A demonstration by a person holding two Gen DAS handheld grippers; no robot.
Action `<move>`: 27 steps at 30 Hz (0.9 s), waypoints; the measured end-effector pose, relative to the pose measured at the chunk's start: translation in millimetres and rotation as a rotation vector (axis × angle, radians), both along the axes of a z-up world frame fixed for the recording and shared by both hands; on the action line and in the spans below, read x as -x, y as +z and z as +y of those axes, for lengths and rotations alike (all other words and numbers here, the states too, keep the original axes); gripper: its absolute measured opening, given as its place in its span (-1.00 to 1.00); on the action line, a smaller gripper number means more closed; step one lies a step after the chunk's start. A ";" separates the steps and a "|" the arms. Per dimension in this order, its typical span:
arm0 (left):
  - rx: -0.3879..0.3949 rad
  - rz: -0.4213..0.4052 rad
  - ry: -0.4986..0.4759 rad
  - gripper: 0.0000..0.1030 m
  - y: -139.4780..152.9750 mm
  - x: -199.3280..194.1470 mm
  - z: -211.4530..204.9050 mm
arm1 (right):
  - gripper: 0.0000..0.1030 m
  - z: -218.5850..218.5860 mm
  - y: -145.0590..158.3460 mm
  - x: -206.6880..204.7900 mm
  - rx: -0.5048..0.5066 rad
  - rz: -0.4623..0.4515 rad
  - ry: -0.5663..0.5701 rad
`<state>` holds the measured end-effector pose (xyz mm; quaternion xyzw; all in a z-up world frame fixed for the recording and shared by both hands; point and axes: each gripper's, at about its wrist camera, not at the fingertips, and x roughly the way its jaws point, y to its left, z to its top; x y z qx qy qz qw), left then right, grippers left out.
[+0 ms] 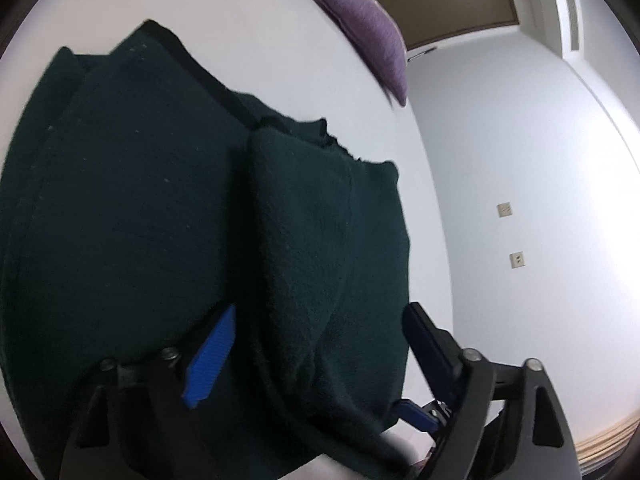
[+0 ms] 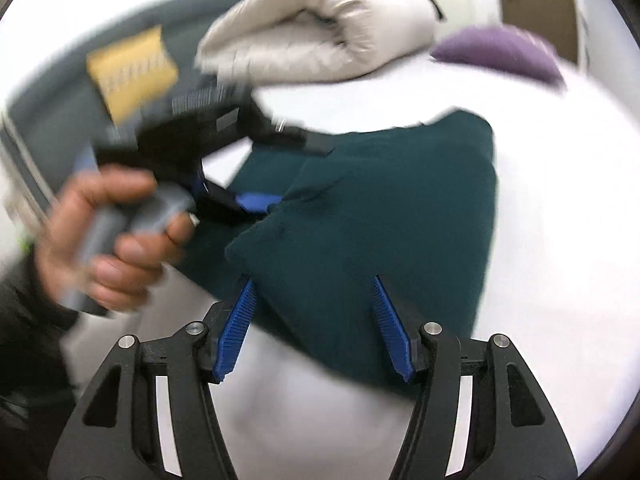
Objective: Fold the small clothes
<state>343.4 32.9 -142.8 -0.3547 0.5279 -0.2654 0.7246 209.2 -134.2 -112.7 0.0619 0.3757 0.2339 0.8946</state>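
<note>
Dark teal garment (image 2: 380,208) on white surface (image 2: 540,160), purple cushion (image 1: 370,36), cream bedding roll (image 2: 316,28) — blue ribbed fingers (image 2: 236,330).

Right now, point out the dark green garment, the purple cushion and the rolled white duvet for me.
dark green garment (image 2: 380,208): right wrist view, middle of the folded top layer.
purple cushion (image 1: 370,28): left wrist view, centre of its knitted face.
rolled white duvet (image 2: 304,28): right wrist view, upper curve of the roll.

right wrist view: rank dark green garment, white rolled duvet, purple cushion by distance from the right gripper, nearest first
1. dark green garment: straight ahead on the white surface, its near edge between the open jaws of the right gripper.
2. white rolled duvet: beyond the garment, up and centre.
3. purple cushion: far right, about as far back; too close to call against the duvet.
</note>
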 end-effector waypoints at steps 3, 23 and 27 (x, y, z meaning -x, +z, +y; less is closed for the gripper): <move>-0.034 0.023 0.005 0.46 -0.8 -1.7 -2.9 | 0.12 -17.2 -0.5 9.1 -0.058 0.013 -0.018; -0.075 -0.072 -0.023 -0.69 34.8 7.4 38.6 | 0.12 -52.7 -4.1 -32.7 -0.045 0.007 -0.258; -0.091 -0.090 -0.002 -0.69 44.3 9.7 77.4 | 0.12 -17.6 -8.5 -56.1 0.053 0.028 -0.189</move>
